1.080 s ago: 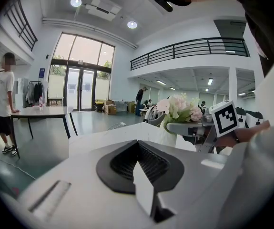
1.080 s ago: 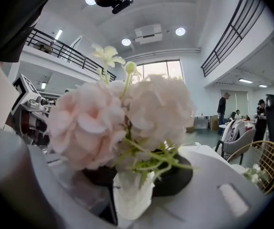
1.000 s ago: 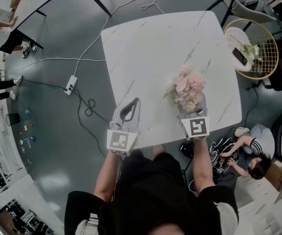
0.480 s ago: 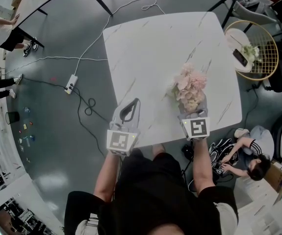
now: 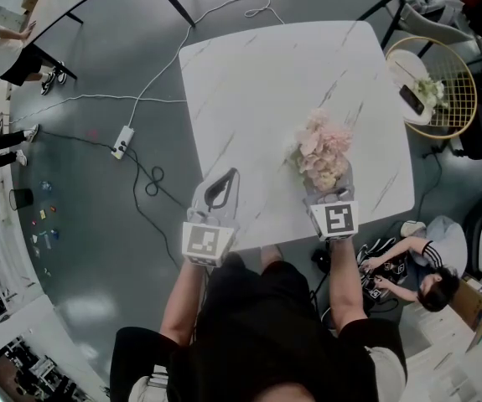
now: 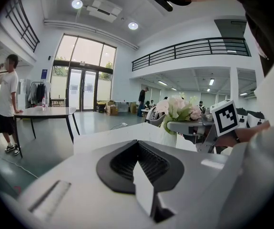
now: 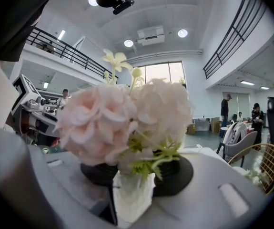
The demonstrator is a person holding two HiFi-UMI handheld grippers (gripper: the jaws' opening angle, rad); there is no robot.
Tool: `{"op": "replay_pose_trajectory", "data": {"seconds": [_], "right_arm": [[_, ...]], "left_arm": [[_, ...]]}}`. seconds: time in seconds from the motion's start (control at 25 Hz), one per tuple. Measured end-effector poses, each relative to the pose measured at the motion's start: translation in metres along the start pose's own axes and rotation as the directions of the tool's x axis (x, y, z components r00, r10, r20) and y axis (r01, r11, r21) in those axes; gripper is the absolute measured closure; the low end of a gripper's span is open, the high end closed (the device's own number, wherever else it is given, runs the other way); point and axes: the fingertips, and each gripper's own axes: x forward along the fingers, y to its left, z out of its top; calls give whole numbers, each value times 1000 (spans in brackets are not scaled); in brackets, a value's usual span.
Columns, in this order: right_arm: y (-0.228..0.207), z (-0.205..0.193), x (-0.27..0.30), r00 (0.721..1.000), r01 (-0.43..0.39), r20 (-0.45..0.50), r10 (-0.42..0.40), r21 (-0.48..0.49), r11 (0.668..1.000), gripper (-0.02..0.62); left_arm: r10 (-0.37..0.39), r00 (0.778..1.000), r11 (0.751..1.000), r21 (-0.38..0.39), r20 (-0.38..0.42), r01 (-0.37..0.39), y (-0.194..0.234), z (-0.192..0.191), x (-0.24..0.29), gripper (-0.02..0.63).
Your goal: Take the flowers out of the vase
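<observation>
A bunch of pale pink flowers (image 5: pixel 323 151) stands in a white vase (image 7: pixel 133 197) near the front right of the white marble table (image 5: pixel 266 82). My right gripper (image 5: pixel 329 180) is shut on the vase, whose body sits between the black pads (image 7: pixel 177 175) under the blooms (image 7: pixel 127 118). From above, the flowers hide most of the vase. At the table's near edge to the left, my left gripper (image 5: pixel 226 176) is shut with nothing in it. In the left gripper view its jaws (image 6: pixel 137 149) meet, and the flowers (image 6: pixel 177 109) and the vase (image 6: pixel 171 138) stand to the right.
A gold wire chair (image 5: pixel 442 82) stands off the table's right edge. A power strip (image 5: pixel 121 145) with cables lies on the grey floor to the left. A person (image 5: pixel 417 279) crouches on the floor at the lower right. Other people stand at the far left.
</observation>
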Motion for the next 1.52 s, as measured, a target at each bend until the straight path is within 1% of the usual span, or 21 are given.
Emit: {"op": "replay_pose_trajectory", "data": {"seconds": [0.16, 0.28, 0.4, 0.76, 1.52], "right_arm": [[3, 2, -1, 1000, -4, 2, 4, 0, 1000, 416], [5, 3, -1, 1000, -13, 7, 13, 4, 1000, 403], [6, 5, 0, 1000, -7, 9, 7, 11, 1000, 403], [11, 13, 0, 1000, 10, 15, -10, -9, 1000, 416], [14, 38, -9, 998, 52, 37, -51, -34, 998, 416]], "left_arm": [[3, 1000, 1000, -4, 1, -3, 1, 0, -2, 598], [4, 1000, 1000, -3, 3, -4, 1, -1, -4, 598], [7, 1000, 1000, -5, 7, -7, 2, -1, -6, 600], [15, 1000, 1000, -14, 14, -15, 10, -1, -15, 598], [-19, 998, 1000, 6, 53, 19, 14, 15, -25, 598]]}}
